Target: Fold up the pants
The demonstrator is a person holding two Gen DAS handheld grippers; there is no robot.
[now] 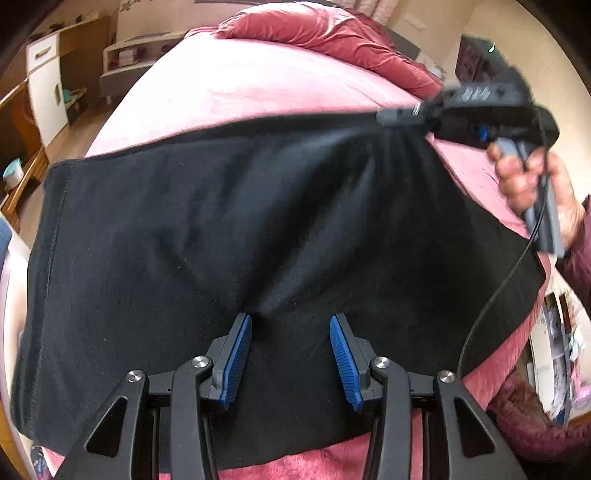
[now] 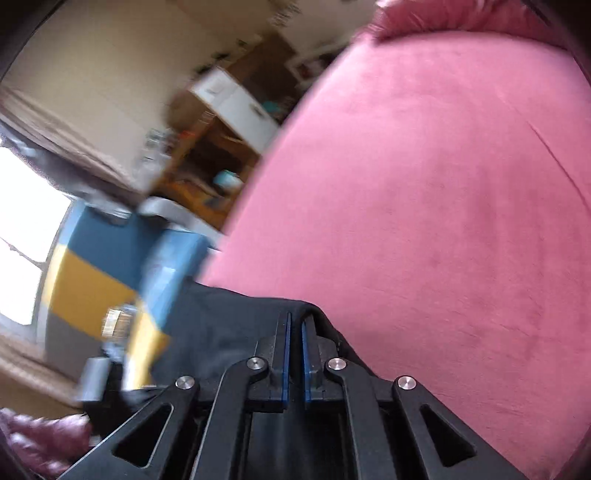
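Note:
Black pants [image 1: 221,221] lie spread across the pink bed [image 1: 240,85]. My left gripper [image 1: 291,332] hovers low over their near part, blue pads apart, with only flat fabric below them. At the pants' far right edge my right gripper [image 1: 388,117], held by a hand [image 1: 524,181], pinches the cloth, and creases run up toward it. In the right wrist view the right gripper [image 2: 295,321] has its pads nearly together on a fold of the black pants [image 2: 221,332], which drapes over the fingertips.
A dark red duvet [image 1: 314,29] is bunched at the bed's far end. A black cable [image 1: 498,295] hangs from the right gripper over the pants. A white cabinet [image 1: 44,85] stands left of the bed. Bare pink bedcover [image 2: 424,184] stretches beyond the right gripper.

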